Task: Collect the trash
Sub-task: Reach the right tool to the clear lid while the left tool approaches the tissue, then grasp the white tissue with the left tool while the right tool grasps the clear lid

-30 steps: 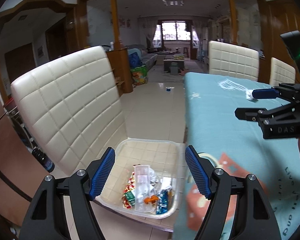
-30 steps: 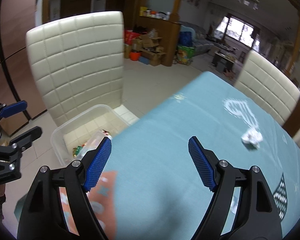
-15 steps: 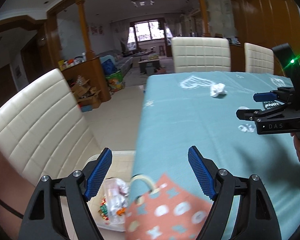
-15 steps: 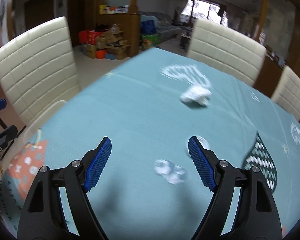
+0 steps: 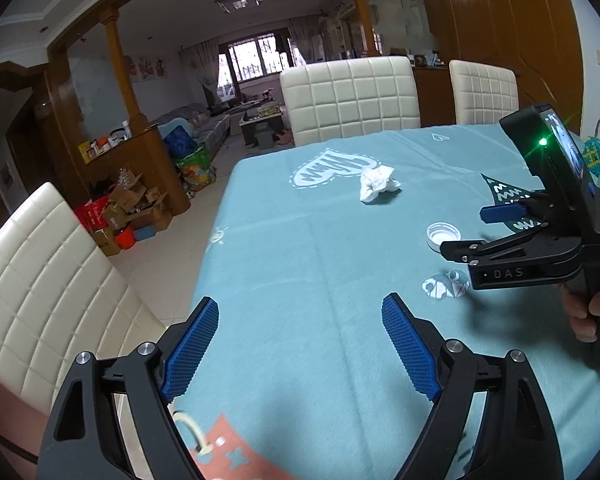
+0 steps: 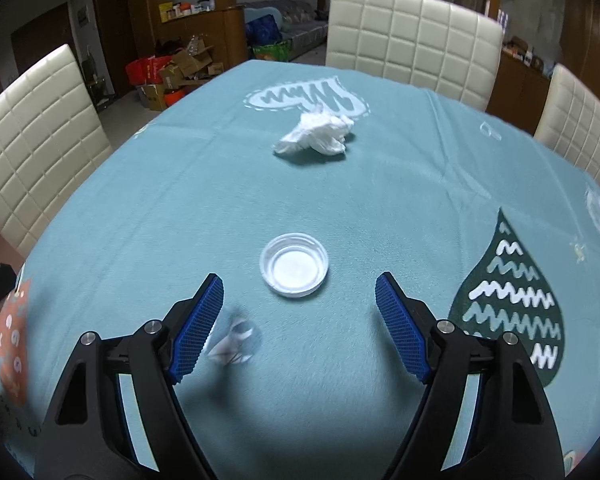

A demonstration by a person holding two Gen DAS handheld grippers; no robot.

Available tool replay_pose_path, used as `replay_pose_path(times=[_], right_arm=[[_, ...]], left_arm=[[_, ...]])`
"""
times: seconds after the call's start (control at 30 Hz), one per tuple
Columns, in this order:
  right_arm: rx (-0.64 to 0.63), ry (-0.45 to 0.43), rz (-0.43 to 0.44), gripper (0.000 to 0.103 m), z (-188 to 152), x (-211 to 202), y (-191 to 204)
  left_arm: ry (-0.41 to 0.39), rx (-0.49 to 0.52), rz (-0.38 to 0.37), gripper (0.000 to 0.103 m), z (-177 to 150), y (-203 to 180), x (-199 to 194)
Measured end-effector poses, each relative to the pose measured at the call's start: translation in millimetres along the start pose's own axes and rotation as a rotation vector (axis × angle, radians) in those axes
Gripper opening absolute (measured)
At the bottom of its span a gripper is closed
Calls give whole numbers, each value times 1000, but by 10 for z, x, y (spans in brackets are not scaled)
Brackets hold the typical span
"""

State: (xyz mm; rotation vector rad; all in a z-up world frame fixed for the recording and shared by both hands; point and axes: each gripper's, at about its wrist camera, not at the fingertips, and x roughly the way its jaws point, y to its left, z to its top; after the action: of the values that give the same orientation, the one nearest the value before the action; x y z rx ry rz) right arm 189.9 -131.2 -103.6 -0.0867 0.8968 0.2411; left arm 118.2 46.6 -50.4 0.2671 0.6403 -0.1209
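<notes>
A crumpled white tissue (image 6: 315,134) lies on the teal tablecloth (image 6: 220,200) toward the far side; it also shows in the left wrist view (image 5: 377,183). A clear round plastic lid (image 6: 294,265) lies just ahead of my open, empty right gripper (image 6: 299,306); the lid shows in the left wrist view (image 5: 443,235). A small crumpled clear wrapper (image 6: 234,344) lies by the right gripper's left finger, also in the left wrist view (image 5: 446,286). My left gripper (image 5: 300,338) is open and empty over the table's near left part. The right gripper (image 5: 476,232) hangs above the lid and wrapper.
Cream quilted chairs stand at the left (image 5: 40,280) and far side (image 5: 350,100) of the table. Cardboard boxes and bags (image 5: 128,208) clutter the floor on the left. A patterned orange cloth patch (image 5: 236,456) lies at the table's near edge.
Both grippers have swung right, from the trash bin on the floor beside the chair to over the table. The bin has left view; the lid and wrapper now lie right before the right gripper.
</notes>
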Motion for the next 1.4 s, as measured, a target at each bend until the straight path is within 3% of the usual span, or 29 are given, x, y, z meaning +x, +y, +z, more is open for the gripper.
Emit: replay_pose_path(times=[0.2, 0.27, 0.33, 0.43, 0.6, 0.77, 1.03, 1.27, 1.4], right_arm=[[-26, 15, 30, 57, 42, 185, 8], [-36, 6, 25, 41, 58, 205, 12], [-35, 2, 43, 41, 95, 212, -20], [2, -33, -12, 41, 153, 171, -148], [105, -75, -87, 41, 223, 110, -560], [183, -113, -95, 41, 309, 52, -964], [262, -105, -110, 41, 337, 108, -1256], [272, -134, -183, 42, 311, 138, -1358], [319, -128, -164, 42, 296, 162, -1448]], left_arm=[[25, 43, -6, 82, 147, -147, 194], [34, 61, -18, 82, 198, -211, 260], [40, 75, -23, 82, 223, -255, 306], [50, 101, -35, 82, 292, -359, 401], [66, 158, -69, 82, 489, -589, 648], [76, 212, -65, 82, 712, -813, 1022], [138, 100, -95, 82, 1086, -861, 1677], [148, 59, -86, 82, 1285, -896, 2021], [152, 19, -112, 82, 1336, -865, 2112]])
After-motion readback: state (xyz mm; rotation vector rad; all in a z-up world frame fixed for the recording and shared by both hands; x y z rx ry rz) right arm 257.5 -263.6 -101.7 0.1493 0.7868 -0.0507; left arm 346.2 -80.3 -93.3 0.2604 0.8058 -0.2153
